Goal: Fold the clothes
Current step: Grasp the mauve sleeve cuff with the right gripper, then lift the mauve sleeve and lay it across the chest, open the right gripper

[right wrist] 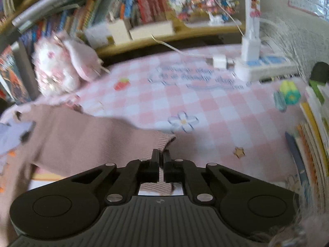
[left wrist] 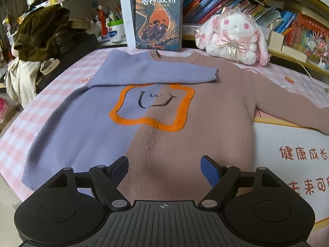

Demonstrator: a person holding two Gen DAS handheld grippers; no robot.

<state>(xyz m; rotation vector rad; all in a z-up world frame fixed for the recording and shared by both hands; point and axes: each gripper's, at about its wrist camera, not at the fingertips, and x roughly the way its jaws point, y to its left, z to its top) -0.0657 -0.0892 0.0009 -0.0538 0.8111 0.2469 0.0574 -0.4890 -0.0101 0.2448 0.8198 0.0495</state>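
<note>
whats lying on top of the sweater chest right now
The purple sleeve is folded across the upper chest of the sweater, ending near the neckline. It covers the fabric beneath it; the orange outlined face below stays uncovered.

The left gripper (left wrist: 164, 169) hovers low with its 2 blue-padded fingers (left wrist: 209, 169) spread wide apart, nothing between them, pointing straight ahead along the surface below. Over on the right, the right gripper (right wrist: 161, 160) has its 2 black fingers (right wrist: 154, 160) pressed nearly together, pinching ribbed pink fabric that shows both ahead of the tips and behind them through the frame gap. That right wrist view is blurred.
</note>
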